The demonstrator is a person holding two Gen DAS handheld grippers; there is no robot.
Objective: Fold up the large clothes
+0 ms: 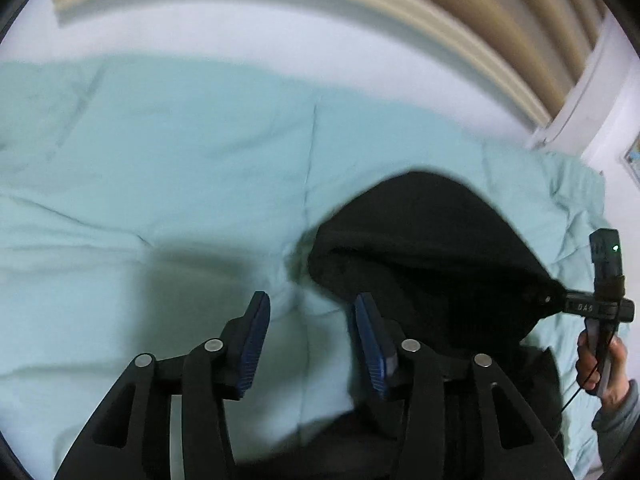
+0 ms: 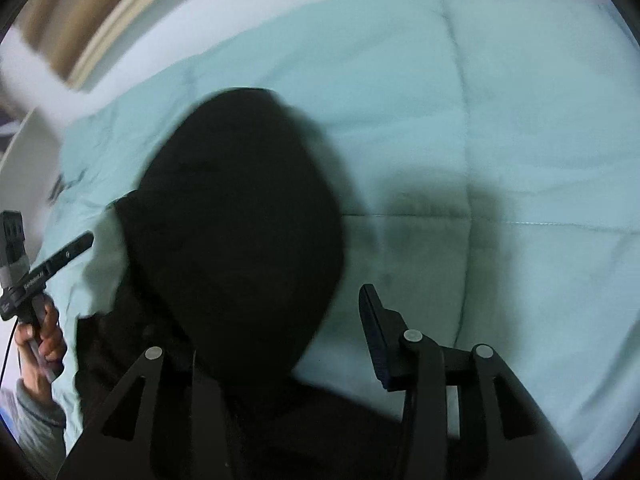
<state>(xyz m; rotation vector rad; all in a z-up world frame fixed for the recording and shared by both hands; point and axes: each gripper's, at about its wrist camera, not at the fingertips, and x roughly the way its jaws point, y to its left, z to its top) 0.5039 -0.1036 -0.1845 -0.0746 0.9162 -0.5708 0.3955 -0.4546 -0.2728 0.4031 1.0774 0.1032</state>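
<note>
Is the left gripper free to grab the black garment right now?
Probably yes. The left gripper is open with nothing between its pads, and the black garment lies just beside it on the quilt, unobstructed.

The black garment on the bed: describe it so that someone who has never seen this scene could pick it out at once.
A pale teal quilted comforter covers the bed. On it lies one black garment, bunched into a rounded, hood-like mound near the grippers. It is the only dark thing on the light bedding, with a thick, fleecy look.

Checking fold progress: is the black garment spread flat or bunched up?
Bunched up: the black garment humps in a rounded heap on the teal quilt, not spread flat. How many folds, cannot tell.
</note>
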